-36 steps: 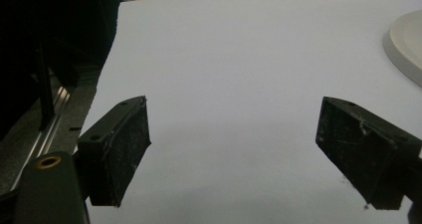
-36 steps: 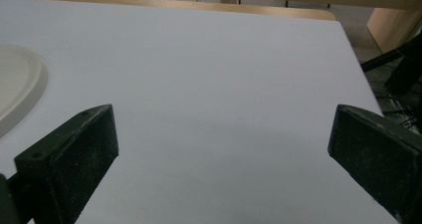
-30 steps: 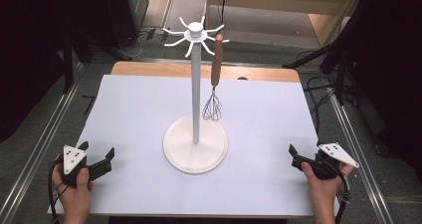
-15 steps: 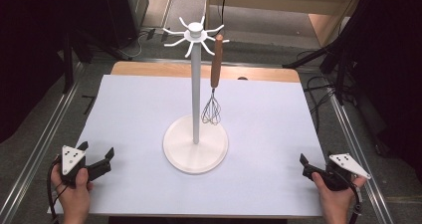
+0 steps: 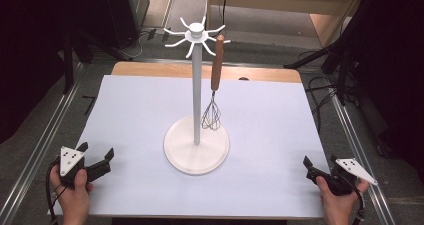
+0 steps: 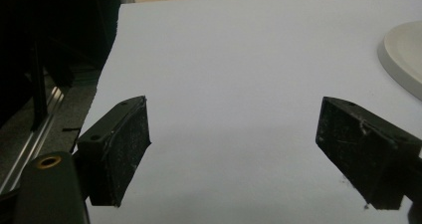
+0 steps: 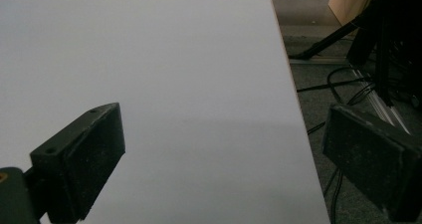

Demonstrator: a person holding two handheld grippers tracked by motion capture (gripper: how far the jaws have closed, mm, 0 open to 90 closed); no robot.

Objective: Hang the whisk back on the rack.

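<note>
Grippers come first, at the lower edge of the high view. The left gripper (image 5: 95,154) sits at the lower left of the frame, low over the white counter (image 5: 130,115), and its jaws stand released with nothing between them; in the left gripper view the two black pads (image 6: 119,154) are well apart over bare counter. The right gripper (image 5: 320,162) is at the lower right, near the counter's edge, also released and empty; in the right gripper view one jaw is over the counter and the other hangs past its edge.

In the middle of the frame stands the white rack (image 5: 196,85), a thin post on a round base (image 5: 196,150). The whisk (image 5: 214,92) hangs from one hook at the upper centre, just to the right of the post, with its wire head low, near the base, whether touching I cannot tell.

I judge the whisk light and easy to swing. The brown handle (image 5: 217,70) looks stiff and a little smooth, a good place to grasp, at its middle. The wire loops (image 5: 212,117) are springy and would bend or slip between the pads. The rack may tip if pulled sideways, so lifting straight off the hook seems safer.
</note>
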